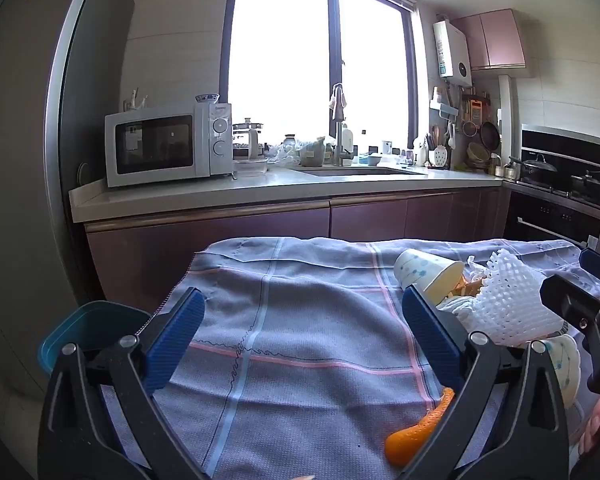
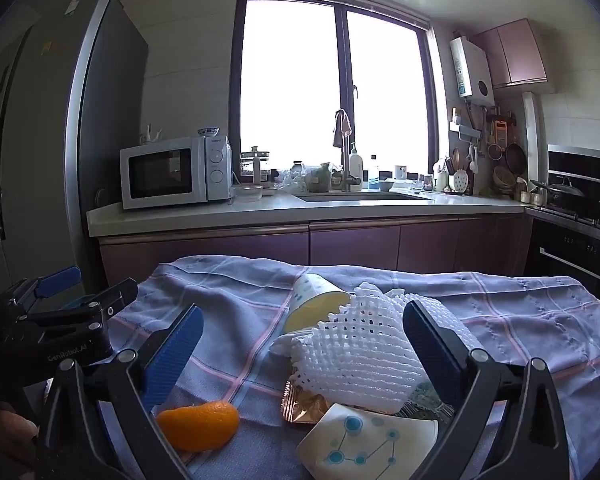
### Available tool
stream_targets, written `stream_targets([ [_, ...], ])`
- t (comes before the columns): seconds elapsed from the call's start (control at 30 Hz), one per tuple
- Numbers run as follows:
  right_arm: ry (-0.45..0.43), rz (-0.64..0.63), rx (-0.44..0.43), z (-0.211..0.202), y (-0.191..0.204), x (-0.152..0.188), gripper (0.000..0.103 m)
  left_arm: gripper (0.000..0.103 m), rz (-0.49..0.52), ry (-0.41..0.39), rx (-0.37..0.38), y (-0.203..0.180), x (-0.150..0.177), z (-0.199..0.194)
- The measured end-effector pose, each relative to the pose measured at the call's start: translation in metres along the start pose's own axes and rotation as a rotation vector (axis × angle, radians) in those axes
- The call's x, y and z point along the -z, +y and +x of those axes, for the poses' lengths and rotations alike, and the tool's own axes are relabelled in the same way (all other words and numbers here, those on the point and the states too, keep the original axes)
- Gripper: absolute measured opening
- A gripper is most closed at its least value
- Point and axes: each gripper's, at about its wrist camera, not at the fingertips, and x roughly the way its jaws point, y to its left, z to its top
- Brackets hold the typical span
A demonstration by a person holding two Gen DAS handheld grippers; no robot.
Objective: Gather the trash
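Note:
Trash lies on a table under a grey-blue checked cloth (image 1: 300,320). In the right wrist view my right gripper (image 2: 300,348) stands open. Past its fingers lie a white foam net (image 2: 360,352), a tipped paper cup (image 2: 316,304), a gold foil wrapper (image 2: 304,404), a flattened dotted cup (image 2: 364,448) and an orange peel (image 2: 200,424). My left gripper (image 1: 304,332) is open over bare cloth, to the left of the pile. Its view shows the peel (image 1: 416,436) by its right finger, and the cup (image 1: 428,272) and net (image 1: 512,304) to the right. Neither gripper holds anything.
A blue bin (image 1: 80,332) sits low at the table's left edge. Each gripper appears in the other's view: the right gripper (image 1: 580,276) and the left gripper (image 2: 88,286). Beyond the table runs a kitchen counter (image 1: 260,196) with a microwave (image 1: 168,144) and a sink.

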Motion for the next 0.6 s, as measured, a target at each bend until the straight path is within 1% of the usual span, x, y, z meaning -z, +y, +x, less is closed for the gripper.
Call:
stream_targets([
  [0.2, -0.002, 0.001, 0.007, -0.001, -0.001, -0.002, 0.097, 0.097, -0.003, -0.013, -0.006, 0.003, 0.001, -0.002],
  [0.33, -0.009, 0.008, 0.016, -0.002, -0.004, -0.002, 0.097, 0.097, 0.009, -0.036, -0.017, -0.001, 0.000, -0.008],
  [0.6, -0.010, 0.015, 0.030, -0.001, -0.007, -0.002, 0.097, 0.097, 0.011, -0.058, -0.012, -0.003, -0.001, -0.014],
])
